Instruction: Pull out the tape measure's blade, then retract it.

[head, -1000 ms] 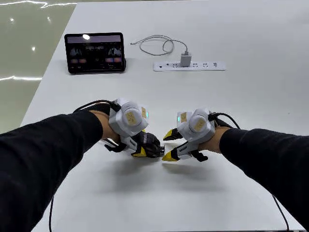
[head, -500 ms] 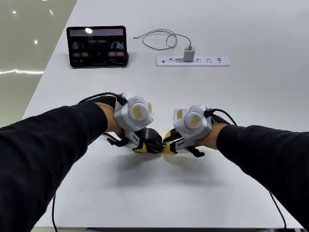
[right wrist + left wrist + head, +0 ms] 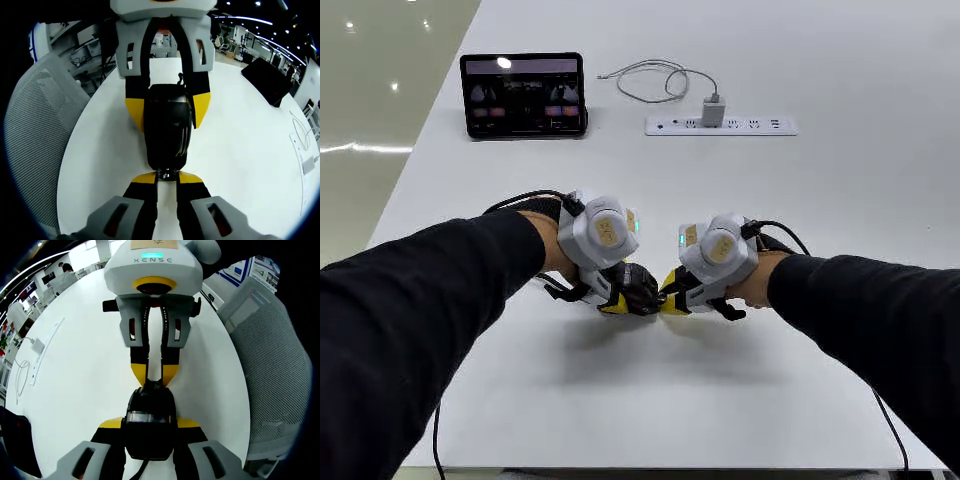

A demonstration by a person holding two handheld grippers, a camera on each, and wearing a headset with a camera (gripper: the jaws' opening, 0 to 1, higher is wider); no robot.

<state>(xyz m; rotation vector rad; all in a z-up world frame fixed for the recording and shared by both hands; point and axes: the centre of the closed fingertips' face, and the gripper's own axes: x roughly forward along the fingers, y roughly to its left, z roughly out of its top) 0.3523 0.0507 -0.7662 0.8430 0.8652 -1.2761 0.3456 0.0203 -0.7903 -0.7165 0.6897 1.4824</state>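
Black tape measure; right tool pinches blade tip.

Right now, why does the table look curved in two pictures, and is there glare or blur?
Both gripper views: fisheye lenses bow the white table and swell the tape measure. Head view: straight and sharp, soft shadows under the left gripper and right gripper, ceiling lights glaring off the glossy floor and the tablet screen.

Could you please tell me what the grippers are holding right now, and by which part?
The left gripper clamps the tape measure by its case's sides; the right gripper pinches the blade's end hook at the case mouth.
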